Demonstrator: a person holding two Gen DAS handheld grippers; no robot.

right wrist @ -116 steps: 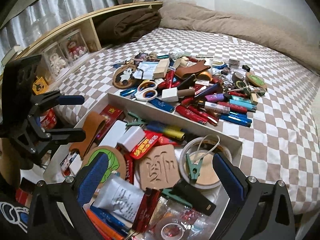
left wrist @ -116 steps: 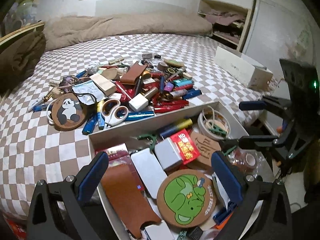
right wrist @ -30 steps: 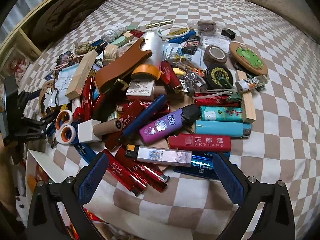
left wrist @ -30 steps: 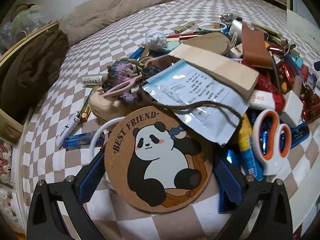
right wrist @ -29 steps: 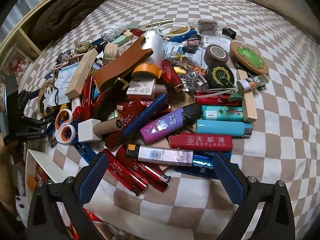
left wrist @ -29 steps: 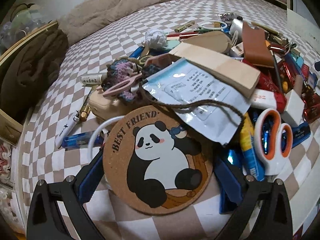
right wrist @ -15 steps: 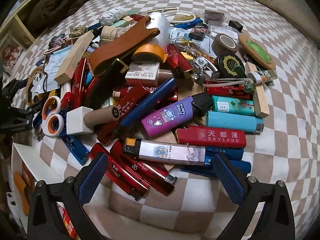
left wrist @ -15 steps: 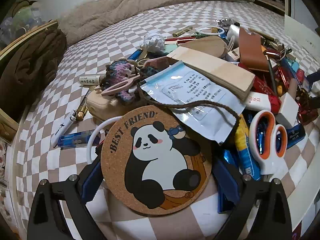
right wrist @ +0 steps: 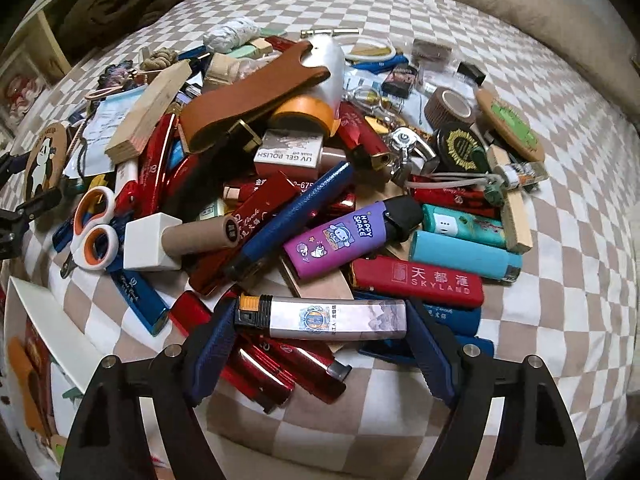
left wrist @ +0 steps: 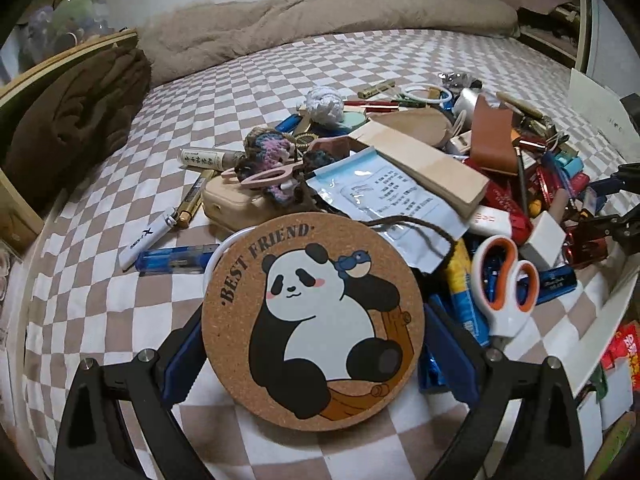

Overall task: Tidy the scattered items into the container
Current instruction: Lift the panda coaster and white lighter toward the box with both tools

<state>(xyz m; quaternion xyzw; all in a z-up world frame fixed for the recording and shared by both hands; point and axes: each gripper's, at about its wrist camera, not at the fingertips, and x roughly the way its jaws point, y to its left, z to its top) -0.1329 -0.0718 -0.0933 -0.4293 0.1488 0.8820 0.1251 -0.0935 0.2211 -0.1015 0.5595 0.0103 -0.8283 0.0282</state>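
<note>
Right gripper (right wrist: 320, 344), whose jaws stood wide apart half a second ago, has just been closing and now clamps the silver lighter (right wrist: 324, 317) end to end at the near edge of the pile on the checkered bed (right wrist: 560, 320). Left gripper (left wrist: 312, 344) grips the panda coaster (left wrist: 312, 316) by its edges, now tilted up off the bedding; the white container (right wrist: 44, 320) sits at the lower left.

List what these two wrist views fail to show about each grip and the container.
- Left wrist view: the panda coaster covers the left gripper pads, so contact cannot be confirmed.
- Right wrist view: the right gripper, jaws just closing, brackets the silver lighter; its underside is hidden.
- Both views: the white container is cut off by the frame edge.
</note>
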